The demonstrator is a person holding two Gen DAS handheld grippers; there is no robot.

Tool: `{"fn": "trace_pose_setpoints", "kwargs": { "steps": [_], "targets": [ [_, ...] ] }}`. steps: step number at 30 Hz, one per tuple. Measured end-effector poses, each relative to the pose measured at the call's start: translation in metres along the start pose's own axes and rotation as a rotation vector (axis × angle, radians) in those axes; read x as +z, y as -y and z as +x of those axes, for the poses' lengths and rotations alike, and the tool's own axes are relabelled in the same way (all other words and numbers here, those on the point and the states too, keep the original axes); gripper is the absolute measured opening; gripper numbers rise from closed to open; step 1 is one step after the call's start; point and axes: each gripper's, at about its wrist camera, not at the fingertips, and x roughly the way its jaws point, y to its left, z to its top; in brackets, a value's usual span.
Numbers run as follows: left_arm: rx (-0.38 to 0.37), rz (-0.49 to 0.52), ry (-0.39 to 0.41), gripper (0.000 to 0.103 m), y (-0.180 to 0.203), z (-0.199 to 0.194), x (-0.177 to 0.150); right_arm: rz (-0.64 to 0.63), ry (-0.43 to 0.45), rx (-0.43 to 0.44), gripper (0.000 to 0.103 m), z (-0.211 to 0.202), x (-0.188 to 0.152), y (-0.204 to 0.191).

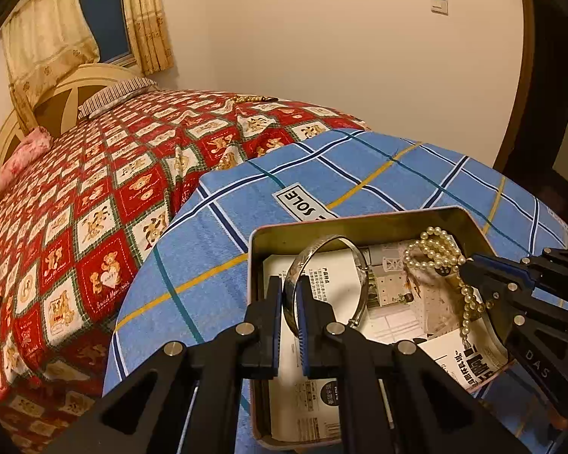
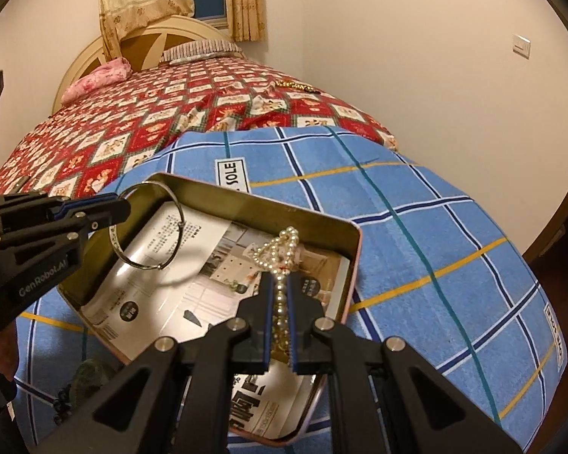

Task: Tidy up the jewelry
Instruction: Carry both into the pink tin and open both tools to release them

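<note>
An open metal tin (image 1: 344, 221) (image 2: 354, 249), lined with printed paper, rests on a blue checked towel (image 1: 397, 174) (image 2: 416, 208). My left gripper (image 1: 292, 285) (image 2: 123, 204) is shut on a silver bangle (image 1: 354, 265) (image 2: 178, 212), held above the tin's left part. My right gripper (image 2: 280, 283) (image 1: 464, 265) is shut on a pearl necklace (image 1: 431, 249) (image 2: 284, 249), whose looped beads bunch above the tin's right part. Whether either piece touches the paper I cannot tell.
The towel lies on a bed with a red teddy-bear quilt (image 1: 94, 208) (image 2: 132, 125). Another pearl strand (image 1: 252, 98) (image 2: 295, 85) lies far back on the quilt. Dark green beads (image 2: 87, 378) sit on the towel near the tin's front left. Walls close in behind.
</note>
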Motion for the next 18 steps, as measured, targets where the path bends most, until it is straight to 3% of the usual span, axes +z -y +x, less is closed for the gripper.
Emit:
{"fn": "trace_pose_setpoints", "kwargs": {
  "steps": [4, 6, 8, 9, 10, 11, 18],
  "targets": [
    [0.013, 0.027, -0.021, 0.012, 0.005, 0.005, 0.002, 0.001, -0.007, 0.002, 0.009, 0.004, 0.001, 0.001],
    [0.029, 0.041, -0.011, 0.028, 0.009, 0.002, 0.002, 0.003, -0.002, 0.000, 0.010, 0.003, 0.001, 0.001],
    [0.044, 0.037, 0.021, 0.062, 0.009, -0.006, 0.002, 0.007, 0.000, 0.004, 0.017, 0.001, 0.001, 0.001],
    [0.048, 0.035, 0.047, 0.067, 0.009, -0.013, 0.003, 0.006, -0.001, 0.003, 0.027, 0.000, 0.000, 0.001],
    [0.049, 0.036, 0.063, 0.068, 0.008, -0.018, 0.003, 0.003, 0.002, -0.002, 0.037, -0.002, 0.000, 0.001],
    [0.051, 0.039, 0.080, 0.068, 0.008, -0.026, 0.003, -0.002, 0.012, -0.009, 0.040, -0.006, -0.002, 0.001],
    [0.038, -0.003, 0.118, 0.068, 0.002, -0.059, -0.017, -0.016, 0.047, -0.009, 0.041, -0.031, -0.014, -0.005]
  ]
}}
